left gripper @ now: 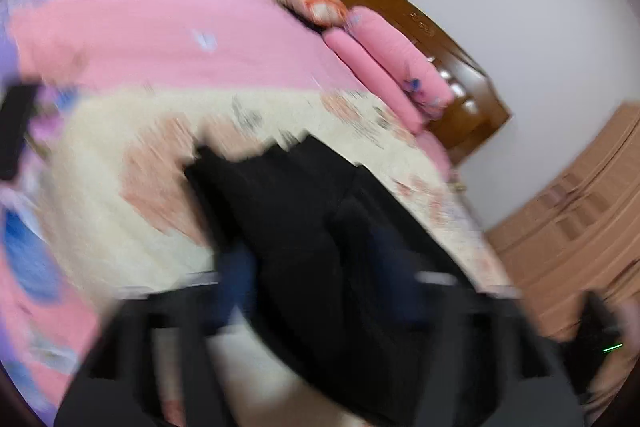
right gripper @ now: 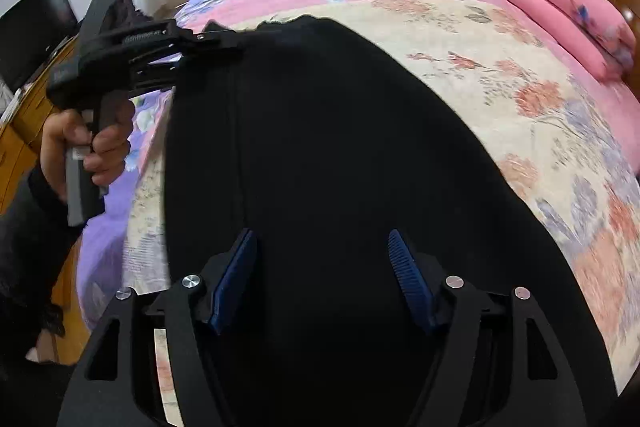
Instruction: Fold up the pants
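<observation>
Both wrist views look down close over the black pants on the bed, facing its wooden headboard, which both share.

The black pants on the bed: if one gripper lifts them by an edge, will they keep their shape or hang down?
The pants will probably hang down limp: they lie flat on the blanket with soft folds. They look light. The thin cloth may slip unless pinched firmly.

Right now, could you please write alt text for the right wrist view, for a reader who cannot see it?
Black pants lie on a floral blanket on a bed, with the right gripper open just above them. At left, a hand holds the left gripper at the pants' far edge; pink pillows lie at right.
</observation>
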The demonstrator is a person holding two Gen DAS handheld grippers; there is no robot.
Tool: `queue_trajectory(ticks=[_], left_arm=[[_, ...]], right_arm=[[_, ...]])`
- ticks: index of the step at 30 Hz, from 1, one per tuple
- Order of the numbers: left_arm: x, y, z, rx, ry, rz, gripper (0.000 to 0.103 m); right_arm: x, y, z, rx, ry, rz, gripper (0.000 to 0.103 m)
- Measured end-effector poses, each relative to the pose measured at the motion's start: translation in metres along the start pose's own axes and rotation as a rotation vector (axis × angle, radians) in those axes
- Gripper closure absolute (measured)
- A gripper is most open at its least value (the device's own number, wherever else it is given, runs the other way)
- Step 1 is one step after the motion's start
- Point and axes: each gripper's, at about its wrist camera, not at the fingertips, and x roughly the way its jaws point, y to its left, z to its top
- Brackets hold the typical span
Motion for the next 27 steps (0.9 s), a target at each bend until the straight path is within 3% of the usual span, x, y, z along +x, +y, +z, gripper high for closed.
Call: queue_trajectory(ticks=[2, 6, 7, 9, 10, 12, 16, 18, 20, 24, 26, 27], left_arm=[[0.001, -0.001, -0.001, 0.061, 0.016, 0.023, 0.023], [0.013, 0.014, -0.004, 0.030, 0.061, 0.100, 0.029], [0.005, 0.013, -0.004, 0.016, 0.031, 0.129, 0.029], [-0.025, -0.003, -0.006, 0.031, -0.075, 0.222, 0.030], [-0.038, -0.015, -0.007, 0.058, -0.122, 0.229, 0.029], [-0.060, -0.048, -0.015, 0.157, -0.164, 0.192, 0.016], [-0.052, -0.109, -0.047, 0.406, -0.010, 0.033, 0.011], [-0.032, -0.124, -0.070, 0.496, 0.081, 0.035, 0.009], [0.000, -0.116, -0.087, 0.483, 0.211, 0.085, 0.008], [0.006, -0.121, -0.102, 0.576, 0.199, 0.150, 0.002], [0.002, -0.139, -0.094, 0.614, 0.193, 0.220, 0.002], [-0.007, -0.153, -0.092, 0.631, 0.164, 0.206, 0.002]], right_arm=[[-0.013, 0.016, -0.009, -0.022, -0.043, 0.002, 0.034], [0.008, 0.048, -0.034, -0.121, 0.035, -0.102, 0.033], [0.005, 0.051, -0.036, -0.097, 0.003, -0.099, 0.033], [0.002, 0.051, -0.036, -0.057, 0.019, -0.038, 0.033], [-0.004, 0.054, -0.037, -0.052, -0.008, -0.032, 0.033], [-0.011, 0.061, -0.041, -0.046, -0.037, -0.007, 0.033], [-0.007, 0.074, -0.052, -0.061, 0.000, -0.055, 0.033], [-0.014, 0.074, -0.055, -0.053, -0.024, -0.057, 0.031], [-0.026, 0.064, -0.062, -0.010, -0.050, -0.081, 0.016], [-0.042, 0.028, -0.088, 0.115, -0.013, -0.101, 0.016], [-0.065, 0.012, -0.101, 0.164, -0.063, -0.097, 0.016], [-0.077, 0.000, -0.106, 0.202, -0.099, -0.106, 0.016]])
